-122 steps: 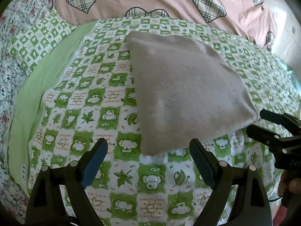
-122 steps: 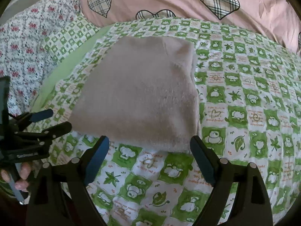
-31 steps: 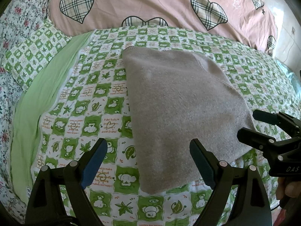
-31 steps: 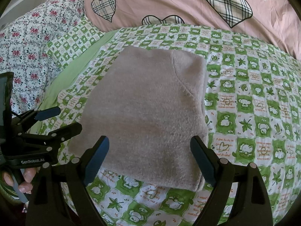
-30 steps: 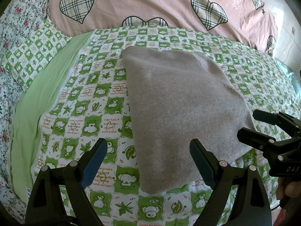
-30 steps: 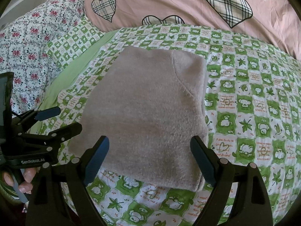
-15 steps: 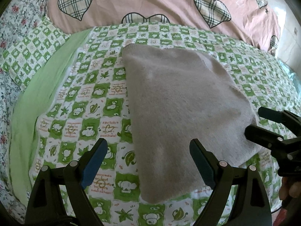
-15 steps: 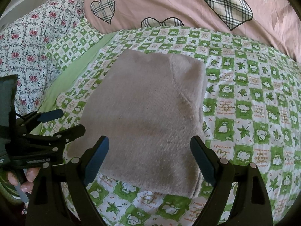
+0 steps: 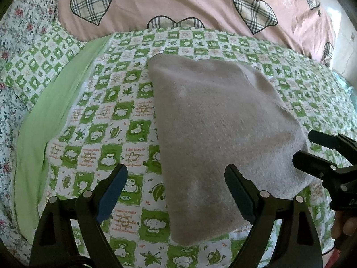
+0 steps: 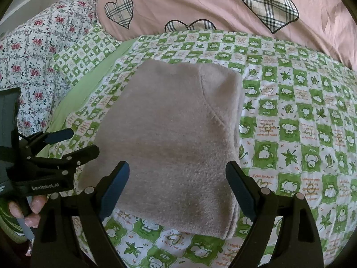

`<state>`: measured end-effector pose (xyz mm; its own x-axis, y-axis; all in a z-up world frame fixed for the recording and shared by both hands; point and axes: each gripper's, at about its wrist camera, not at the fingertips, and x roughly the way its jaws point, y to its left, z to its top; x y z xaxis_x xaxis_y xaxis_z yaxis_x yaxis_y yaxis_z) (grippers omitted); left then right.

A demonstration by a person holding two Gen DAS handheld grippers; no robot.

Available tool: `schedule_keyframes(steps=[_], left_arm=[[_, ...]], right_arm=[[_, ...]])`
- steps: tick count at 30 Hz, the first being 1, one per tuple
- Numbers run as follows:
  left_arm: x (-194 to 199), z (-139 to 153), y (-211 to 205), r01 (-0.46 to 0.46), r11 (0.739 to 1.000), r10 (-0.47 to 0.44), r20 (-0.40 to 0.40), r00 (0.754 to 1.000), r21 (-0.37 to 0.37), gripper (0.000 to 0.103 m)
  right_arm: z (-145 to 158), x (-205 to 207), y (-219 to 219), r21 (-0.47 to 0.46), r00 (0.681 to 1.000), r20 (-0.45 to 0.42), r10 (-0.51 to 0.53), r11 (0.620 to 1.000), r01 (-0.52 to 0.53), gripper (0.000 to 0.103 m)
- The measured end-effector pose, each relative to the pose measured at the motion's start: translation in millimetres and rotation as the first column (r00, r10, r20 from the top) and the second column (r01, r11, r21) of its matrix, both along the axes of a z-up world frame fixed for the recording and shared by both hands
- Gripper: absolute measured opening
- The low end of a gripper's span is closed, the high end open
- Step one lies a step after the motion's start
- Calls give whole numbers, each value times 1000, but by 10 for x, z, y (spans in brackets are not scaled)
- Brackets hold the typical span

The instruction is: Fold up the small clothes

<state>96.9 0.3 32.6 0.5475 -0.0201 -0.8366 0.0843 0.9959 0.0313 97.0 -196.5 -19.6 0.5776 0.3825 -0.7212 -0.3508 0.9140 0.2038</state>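
On the green checked bedspread (image 10: pixel 290 120), a taupe knitted garment (image 10: pixel 169 138) is laid flat as a thick rectangle of several layers. The left gripper (image 9: pixel 176 192) and right gripper (image 10: pixel 178 187) are held over its near edge, jaws spread wide, nothing gripped. If only the top layer is pinched, the stack could be peeled apart. Should the 2 grippers close unevenly, the fold could be skewed, or the bedspread caught too.
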Motion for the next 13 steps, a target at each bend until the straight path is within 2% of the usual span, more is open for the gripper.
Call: schedule_keyframes(steps=[13], left_arm=[[-64, 3, 0, -8, 1000, 7, 27, 1000, 20, 89]], right_arm=[[-43, 27, -39, 16, 1000, -12, -18, 1000, 18, 88]])
